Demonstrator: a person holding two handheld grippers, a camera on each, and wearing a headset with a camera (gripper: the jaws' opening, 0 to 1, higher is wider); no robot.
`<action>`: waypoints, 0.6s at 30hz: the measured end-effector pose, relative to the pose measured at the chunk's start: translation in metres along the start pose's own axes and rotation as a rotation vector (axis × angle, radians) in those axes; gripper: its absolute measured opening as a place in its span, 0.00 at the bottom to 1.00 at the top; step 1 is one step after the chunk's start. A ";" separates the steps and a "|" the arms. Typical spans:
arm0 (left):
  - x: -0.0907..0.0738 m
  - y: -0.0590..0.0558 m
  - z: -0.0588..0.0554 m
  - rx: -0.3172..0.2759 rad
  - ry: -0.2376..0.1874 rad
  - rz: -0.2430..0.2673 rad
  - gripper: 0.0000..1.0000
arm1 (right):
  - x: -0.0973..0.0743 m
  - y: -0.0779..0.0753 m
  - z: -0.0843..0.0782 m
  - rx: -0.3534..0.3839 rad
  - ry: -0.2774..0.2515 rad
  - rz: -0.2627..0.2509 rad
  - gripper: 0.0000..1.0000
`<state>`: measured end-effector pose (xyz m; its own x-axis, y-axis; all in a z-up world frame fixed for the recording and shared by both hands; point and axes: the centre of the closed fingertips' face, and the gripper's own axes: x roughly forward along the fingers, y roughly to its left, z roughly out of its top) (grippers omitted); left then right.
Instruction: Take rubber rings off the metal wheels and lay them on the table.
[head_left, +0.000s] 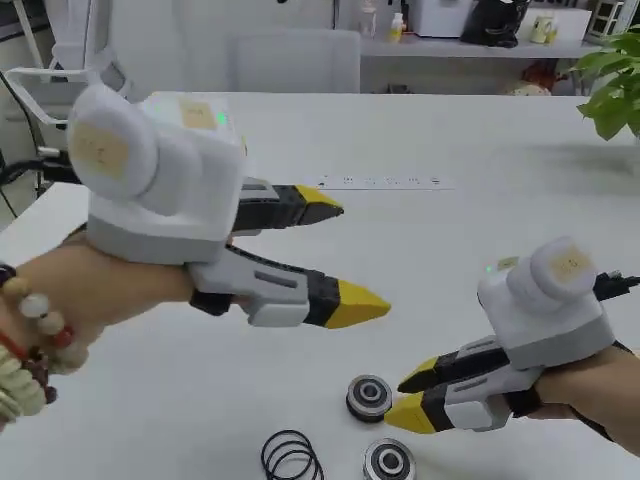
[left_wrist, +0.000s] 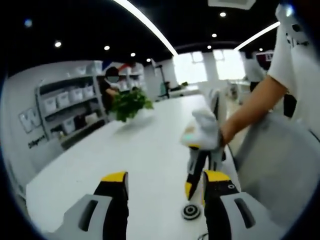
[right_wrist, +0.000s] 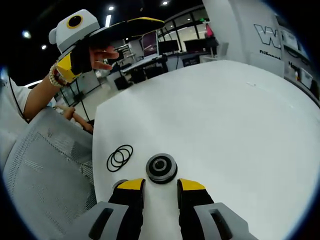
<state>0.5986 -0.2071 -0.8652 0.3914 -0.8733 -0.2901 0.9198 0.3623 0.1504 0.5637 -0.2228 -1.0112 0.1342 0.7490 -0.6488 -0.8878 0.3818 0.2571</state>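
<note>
Head view: two hand-held grippers are hovering over a white surface (head_left: 450, 240). The left hand-held gripper (head_left: 350, 255) is sitting high at the left, its yellow-tipped jaws spread wide and gripping nothing. The right hand-held gripper (head_left: 405, 398) is sitting low at the right, its jaws parted and empty, their tips just beside a metal wheel (head_left: 369, 396) lying flat on the surface. A second metal wheel (head_left: 389, 462) is lying near it, toward the bottom edge. A small cluster of loose black rubber rings (head_left: 291, 456) is lying flat on the surface, left of the wheels.

Left gripper view: its own jaws are rising widely spread. Beyond them the right hand-held gripper is pointing down, with a wheel lying below its tips.

Right gripper view: its jaws are standing apart, and the wheel is lying just past their tips, in line with the gap. The rubber rings are lying to the wheel's left, apart from it. The left hand-held gripper is hanging at the upper left, above a grey mesh chair (right_wrist: 40, 170).
</note>
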 end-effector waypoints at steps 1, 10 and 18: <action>0.003 0.001 -0.003 -0.011 -0.007 0.004 0.58 | 0.000 -0.001 0.000 -0.003 0.000 -0.004 0.23; 0.021 -0.008 -0.066 -0.029 0.083 0.037 0.43 | 0.005 -0.001 -0.005 -0.043 0.018 -0.015 0.22; 0.029 -0.022 -0.089 -0.082 0.117 -0.016 0.34 | 0.010 -0.001 -0.004 -0.074 0.013 -0.018 0.23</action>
<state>0.5917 -0.2112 -0.9613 0.3726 -0.8371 -0.4004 0.9232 0.3780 0.0689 0.5641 -0.2183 -1.0209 0.1454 0.7348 -0.6625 -0.9154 0.3540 0.1917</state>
